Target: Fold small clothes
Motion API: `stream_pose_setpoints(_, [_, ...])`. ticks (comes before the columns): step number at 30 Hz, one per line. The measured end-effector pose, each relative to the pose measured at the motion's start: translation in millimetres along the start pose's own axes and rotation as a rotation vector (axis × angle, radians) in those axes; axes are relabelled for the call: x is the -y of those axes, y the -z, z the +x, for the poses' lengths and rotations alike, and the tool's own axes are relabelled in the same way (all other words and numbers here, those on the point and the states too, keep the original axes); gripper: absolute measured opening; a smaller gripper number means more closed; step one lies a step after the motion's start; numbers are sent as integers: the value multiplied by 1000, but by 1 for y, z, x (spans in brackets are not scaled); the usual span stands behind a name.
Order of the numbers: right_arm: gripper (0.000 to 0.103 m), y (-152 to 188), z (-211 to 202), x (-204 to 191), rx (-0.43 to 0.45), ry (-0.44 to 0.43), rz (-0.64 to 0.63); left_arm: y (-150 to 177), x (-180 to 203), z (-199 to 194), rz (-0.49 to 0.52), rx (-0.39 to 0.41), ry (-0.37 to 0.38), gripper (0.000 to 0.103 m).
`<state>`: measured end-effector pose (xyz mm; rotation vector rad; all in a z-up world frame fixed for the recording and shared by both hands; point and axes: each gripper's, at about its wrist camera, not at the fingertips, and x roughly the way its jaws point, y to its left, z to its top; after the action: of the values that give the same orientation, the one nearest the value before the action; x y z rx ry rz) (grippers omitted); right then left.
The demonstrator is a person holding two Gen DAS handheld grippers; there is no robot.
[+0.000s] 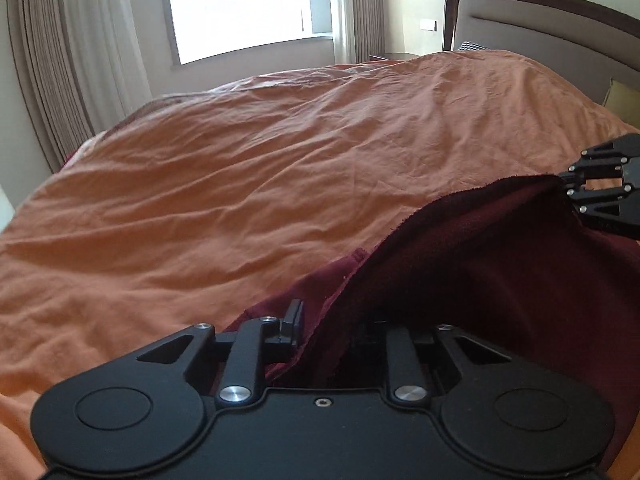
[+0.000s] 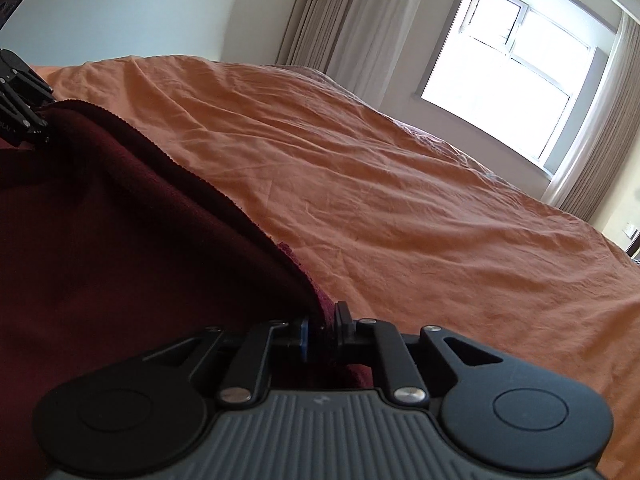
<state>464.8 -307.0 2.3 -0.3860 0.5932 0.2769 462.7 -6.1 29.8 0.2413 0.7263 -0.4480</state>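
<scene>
A dark maroon garment is held up between both grippers above an orange bedspread. My left gripper is shut on one corner of the garment's edge; cloth hides its right finger. My right gripper shows at the right edge of the left wrist view, pinching the other corner. In the right wrist view my right gripper is shut on the maroon garment, and the left gripper grips its far corner at the left edge. The edge sags between them.
The orange bedspread covers a wide bed. A dark wooden headboard stands at the right. A bright window with beige curtains is behind the bed. A yellow pillow lies by the headboard.
</scene>
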Motion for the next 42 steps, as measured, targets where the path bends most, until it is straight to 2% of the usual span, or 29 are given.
stream_pose_setpoints(2, [29, 1, 2, 2, -7, 0, 25, 2, -9, 0, -48, 0, 30, 42])
stream_pose_setpoints(4, [51, 3, 4, 8, -6, -1, 56, 4, -19, -4, -93, 23, 66, 70])
stream_pose_setpoints(5, [57, 4, 3, 11, -1, -4, 76, 5, -25, -8, -117, 36, 84, 77])
stream_pose_setpoints(6, [71, 4, 0, 14, 7, -11, 101, 7, -30, -13, -143, 48, 103, 86])
stream_pose_setpoints(7, [83, 5, -2, 19, 19, -24, 128, 8, -37, -18, -169, 62, 114, 89])
stream_pose_setpoints(9, [95, 8, -12, 27, 50, -43, 177, 12, -49, -30, -232, 83, 127, 92])
stream_pose_setpoints(10, [100, 10, -18, 31, 67, -49, 196, 14, -55, -35, -262, 90, 129, 94])
stream_pose_setpoints(14, [103, 23, -38, 42, 95, -65, 243, 24, -68, -46, -346, 87, 120, 97])
stream_pose_setpoints(18, [102, 39, -47, 48, 76, -63, 284, 37, -62, -43, -348, 49, 114, 97])
stream_pose_setpoints(20, [99, 46, -48, 50, 77, -74, 310, 41, -56, -38, -333, 43, 120, 94])
stream_pose_setpoints(24, [88, 45, -39, 52, 79, -69, 328, 43, -45, -29, -328, 42, 145, 81])
stream_pose_setpoints(26, [86, 39, -33, 52, 86, -74, 330, 41, -39, -23, -314, 37, 139, 73])
stream_pose_setpoints(27, [82, 36, -29, 52, 90, -79, 331, 39, -36, -19, -309, 27, 126, 62])
stream_pose_setpoints(28, [68, 32, -25, 53, 95, -83, 334, 38, -35, -14, -307, 15, 115, 49])
stream_pose_setpoints(29, [56, 28, -22, 54, 97, -76, 340, 36, -33, -10, -305, 5, 102, 42])
stream_pose_setpoints(30, [28, 24, -19, 56, 94, -62, 356, 34, -33, -5, -306, -5, 87, 30])
stream_pose_setpoints(31, [24, 22, -16, 59, 97, -54, 380, 33, -32, -2, -309, -12, 78, 14])
stream_pose_setpoints(33, [23, 19, -12, 64, 111, -32, 409, 31, -32, -1, -311, 18, 55, 2])
stream_pose_setpoints(34, [22, 18, -9, 65, 108, -21, 414, 31, -31, -3, -305, 41, 25, 0])
stream_pose_setpoints(37, [22, 21, -3, 69, 91, -26, 447, 31, -40, -6, -340, 62, -44, 0])
stream_pose_setpoints(38, [27, 23, -2, 70, 82, -23, 457, 32, -45, -6, -360, 65, -60, 0])
stream_pose_setpoints(40, [57, 29, -5, 71, 80, -4, 473, 36, -52, -8, -386, 72, -62, 0])
stream_pose_setpoints(41, [60, 33, -10, 73, 87, -5, 479, 38, -56, -9, -404, 72, -38, 0])
stream_pose_setpoints(42, [64, 38, -15, 74, 92, -15, 484, 40, -59, -11, -433, 71, -16, 9])
